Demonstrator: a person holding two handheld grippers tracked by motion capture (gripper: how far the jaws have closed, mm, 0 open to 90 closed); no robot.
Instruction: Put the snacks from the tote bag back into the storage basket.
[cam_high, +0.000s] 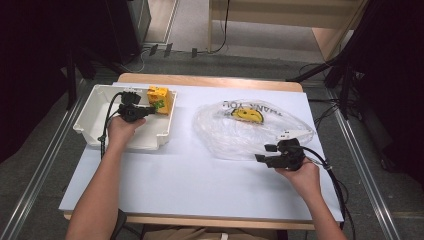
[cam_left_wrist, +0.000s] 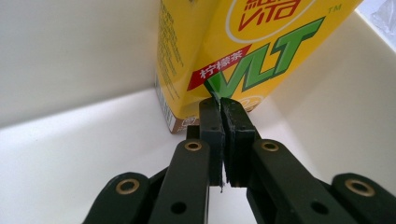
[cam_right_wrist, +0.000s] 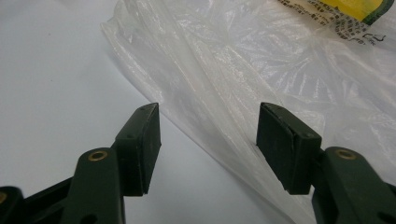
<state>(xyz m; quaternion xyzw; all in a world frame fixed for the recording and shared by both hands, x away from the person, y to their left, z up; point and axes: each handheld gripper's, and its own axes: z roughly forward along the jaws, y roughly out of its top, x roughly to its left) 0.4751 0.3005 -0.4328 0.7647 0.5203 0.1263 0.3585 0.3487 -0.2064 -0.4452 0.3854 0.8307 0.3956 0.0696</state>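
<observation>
The yellow drink carton (cam_high: 160, 99) stands upright in the white bin (cam_high: 92, 117), at the table's ten o'clock. The left gripper (cam_high: 151, 108) hovers at its base with jaws pressed together on nothing (so it must open before any grasp, then straddle a narrow edge). The right gripper (cam_right_wrist: 208, 123), jaws wide apart, sits at the clear plastic bag's (cam_high: 250, 130) five o'clock edge. The left gripper view alone reveals the carton's printed lettering; the high view shows the bag's smiley.
</observation>
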